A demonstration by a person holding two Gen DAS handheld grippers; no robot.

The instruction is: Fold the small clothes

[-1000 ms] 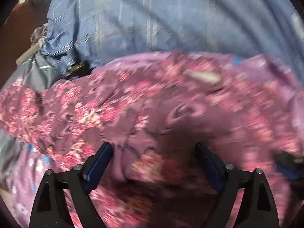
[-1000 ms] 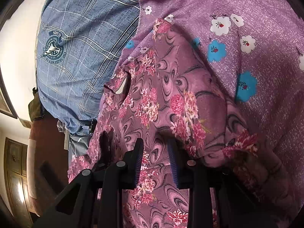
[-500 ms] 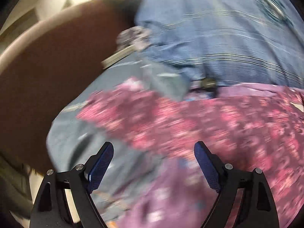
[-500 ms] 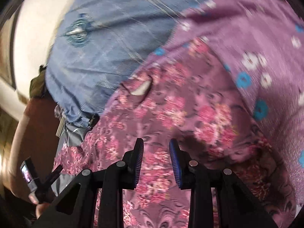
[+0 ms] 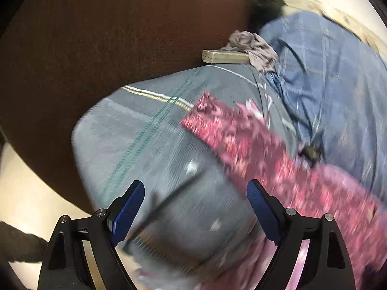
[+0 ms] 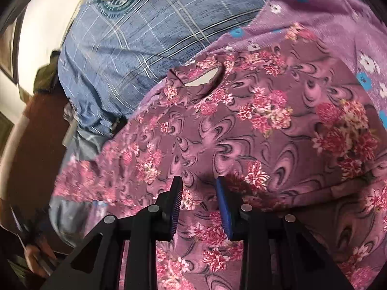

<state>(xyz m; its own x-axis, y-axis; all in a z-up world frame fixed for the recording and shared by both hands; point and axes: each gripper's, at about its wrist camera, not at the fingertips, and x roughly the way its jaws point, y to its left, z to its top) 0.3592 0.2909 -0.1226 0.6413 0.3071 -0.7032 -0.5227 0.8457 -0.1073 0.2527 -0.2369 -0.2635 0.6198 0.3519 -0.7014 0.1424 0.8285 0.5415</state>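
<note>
A maroon garment with pink flowers (image 6: 241, 130) lies spread over a purple flowered sheet (image 6: 338, 24), its neck opening (image 6: 203, 77) toward the far side. My right gripper (image 6: 198, 188) hovers over the garment's near part, its jaws a narrow gap apart with nothing between them. One end of the garment (image 5: 241, 135) shows blurred in the left wrist view, lying on a grey striped cloth (image 5: 150, 145). My left gripper (image 5: 196, 193) is open wide and empty above the grey cloth, left of the garment's end.
A blue plaid pillow (image 6: 145, 29) lies beyond the garment, also in the left wrist view (image 5: 326, 77). A brown headboard (image 5: 108, 36) rises behind the grey cloth. A crumpled grey rag (image 5: 254, 46) and a flat beige box (image 5: 225, 56) sit by the pillow.
My left gripper has swung left, off the garment, and now hovers over the grey cloth near the headboard. My right gripper has opened a little and the garment lies flatter.
</note>
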